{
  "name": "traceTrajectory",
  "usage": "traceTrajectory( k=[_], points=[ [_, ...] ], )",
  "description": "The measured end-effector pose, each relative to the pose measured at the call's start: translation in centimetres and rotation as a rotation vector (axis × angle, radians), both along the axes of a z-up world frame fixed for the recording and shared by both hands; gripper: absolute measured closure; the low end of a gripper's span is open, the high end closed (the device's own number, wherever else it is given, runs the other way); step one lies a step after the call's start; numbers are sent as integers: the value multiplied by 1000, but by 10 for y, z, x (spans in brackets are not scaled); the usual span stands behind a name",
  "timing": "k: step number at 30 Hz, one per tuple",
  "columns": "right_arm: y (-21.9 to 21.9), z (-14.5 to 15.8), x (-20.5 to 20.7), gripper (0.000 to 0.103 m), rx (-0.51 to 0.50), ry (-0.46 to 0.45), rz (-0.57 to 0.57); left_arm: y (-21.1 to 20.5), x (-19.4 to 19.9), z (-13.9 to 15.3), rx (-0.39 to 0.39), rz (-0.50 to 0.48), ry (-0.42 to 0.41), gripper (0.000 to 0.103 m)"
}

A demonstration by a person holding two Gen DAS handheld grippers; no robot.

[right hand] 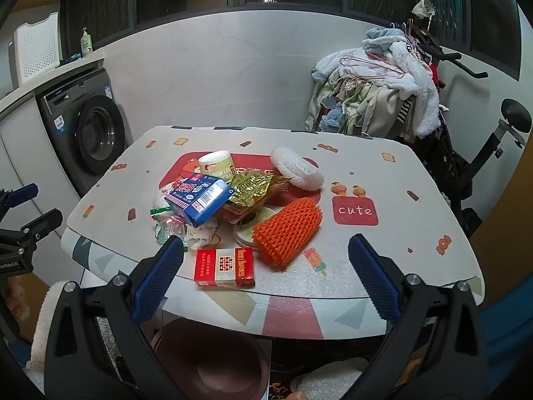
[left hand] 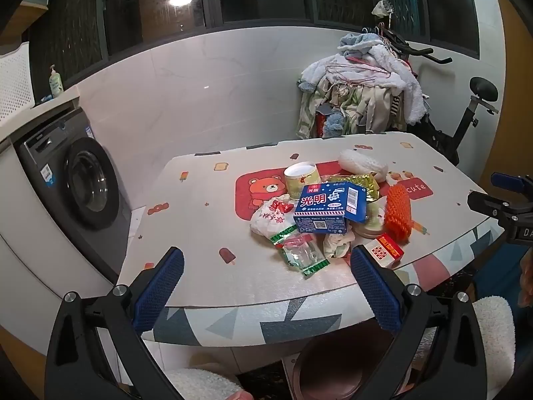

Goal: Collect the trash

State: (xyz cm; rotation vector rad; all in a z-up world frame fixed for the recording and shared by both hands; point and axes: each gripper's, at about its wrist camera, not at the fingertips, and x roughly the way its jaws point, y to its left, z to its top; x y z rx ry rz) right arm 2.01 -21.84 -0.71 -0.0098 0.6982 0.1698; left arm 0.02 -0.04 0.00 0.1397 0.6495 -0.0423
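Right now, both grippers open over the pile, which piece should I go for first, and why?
Probably the red box with the right gripper. It lies flat at the table's near edge, apart from the heap, already between the open jaws, and the brown bin sits just below. Ease forward and close on it.

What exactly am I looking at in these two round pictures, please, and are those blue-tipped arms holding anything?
No robot here: a person holds a two-finger gripper in each hand, and each carries a fisheye camera looking forward along its fingers. One picture comes from the left gripper, the other from the right gripper. Both stand wide open and hold nothing.

Ahead is a table with a patterned cover, bearing a pile of trash: a blue ice cream box, an orange foam net, a red cigarette pack, a gold wrapper, a paper cup and a white foam net. A brown bin stands below the near edge.
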Motion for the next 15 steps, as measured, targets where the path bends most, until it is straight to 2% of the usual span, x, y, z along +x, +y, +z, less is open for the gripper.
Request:
traceTrajectory(
  k=[15],
  points=[
    [0, 3, -2, 6, -19, -5, -4, 0, 0, 0, -1, -1, -4, 5]
  ],
)
